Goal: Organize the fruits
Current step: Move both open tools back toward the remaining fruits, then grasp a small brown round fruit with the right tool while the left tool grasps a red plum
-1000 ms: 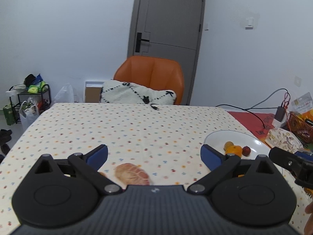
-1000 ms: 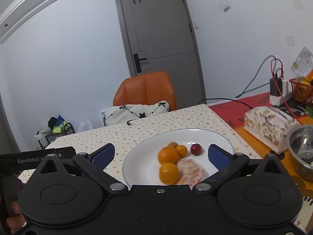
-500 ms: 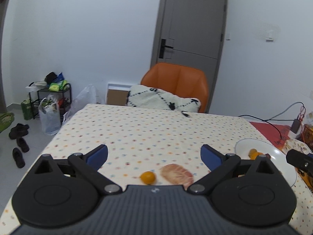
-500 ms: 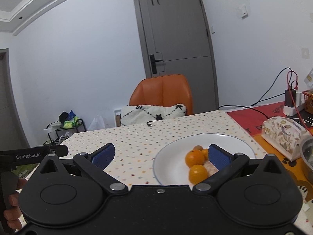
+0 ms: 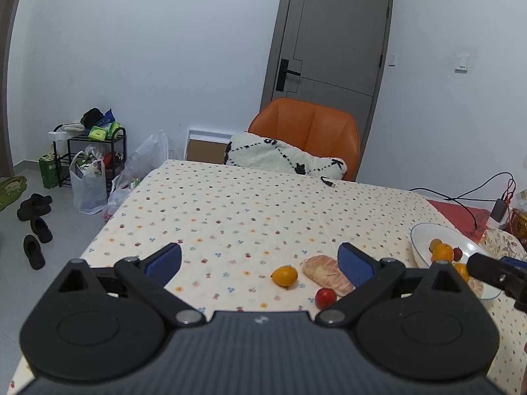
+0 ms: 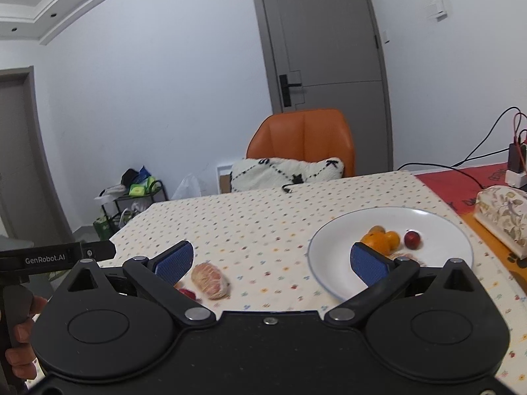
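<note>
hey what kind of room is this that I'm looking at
Probably a dining corner in a home. A table with a floral tablecloth holds a white plate of fruit, an orange chair faces it, and shoes lie by a cluttered rack.

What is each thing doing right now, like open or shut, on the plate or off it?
left gripper: jaws open, holding nothing.
right gripper: jaws open, holding nothing.
door: shut.
plate: holds some fruit, with room left.
oranges: on the plate.
red fruit: on the plate.
peeled citrus: off the plate, on the tablecloth.
small orange fruit: off the plate, on the tablecloth.
second red fruit: off the plate, on the tablecloth.
</note>
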`<state>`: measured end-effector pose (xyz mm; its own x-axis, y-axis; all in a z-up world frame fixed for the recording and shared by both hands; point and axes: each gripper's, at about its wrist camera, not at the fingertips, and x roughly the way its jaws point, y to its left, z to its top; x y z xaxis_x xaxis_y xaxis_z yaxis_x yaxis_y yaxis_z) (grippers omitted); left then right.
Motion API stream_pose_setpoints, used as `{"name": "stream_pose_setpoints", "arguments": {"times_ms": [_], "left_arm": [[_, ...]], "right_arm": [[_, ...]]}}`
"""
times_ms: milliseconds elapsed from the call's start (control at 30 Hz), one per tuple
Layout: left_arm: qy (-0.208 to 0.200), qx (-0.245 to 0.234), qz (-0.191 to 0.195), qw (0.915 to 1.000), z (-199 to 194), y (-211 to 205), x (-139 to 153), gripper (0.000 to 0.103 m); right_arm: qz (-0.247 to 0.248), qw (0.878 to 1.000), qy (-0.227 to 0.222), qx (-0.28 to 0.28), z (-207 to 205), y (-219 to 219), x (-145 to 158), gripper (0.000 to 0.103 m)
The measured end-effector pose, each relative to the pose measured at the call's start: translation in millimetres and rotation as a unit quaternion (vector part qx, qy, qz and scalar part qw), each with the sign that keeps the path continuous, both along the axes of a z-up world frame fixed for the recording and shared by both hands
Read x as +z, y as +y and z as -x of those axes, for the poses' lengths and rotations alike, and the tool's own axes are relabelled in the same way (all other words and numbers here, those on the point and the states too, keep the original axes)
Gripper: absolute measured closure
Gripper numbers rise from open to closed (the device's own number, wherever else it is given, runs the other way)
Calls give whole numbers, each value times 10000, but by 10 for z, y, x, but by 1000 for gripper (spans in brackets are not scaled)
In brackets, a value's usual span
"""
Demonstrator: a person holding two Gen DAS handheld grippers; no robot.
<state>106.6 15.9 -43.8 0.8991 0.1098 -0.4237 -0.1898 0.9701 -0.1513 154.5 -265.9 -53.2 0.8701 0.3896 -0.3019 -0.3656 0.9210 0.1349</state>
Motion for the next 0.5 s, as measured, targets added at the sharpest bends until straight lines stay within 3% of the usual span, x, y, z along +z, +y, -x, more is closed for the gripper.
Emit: {"name": "stream_pose_setpoints", "arguments": {"times_ms": [367,467,500], "left_arm": [[194,-180,107,9996,-20,131,-124,8],[248,-198,183,9993,-39,165,-172,16],[273,-210,207,9992,-45,175,-187,18]], "right_arm": [[95,9975,511,475,-29,286,-139,0],[110,9963,551,651,-26,372,-173,7],[144,9956,577,719,-36,404,-188,15]]}}
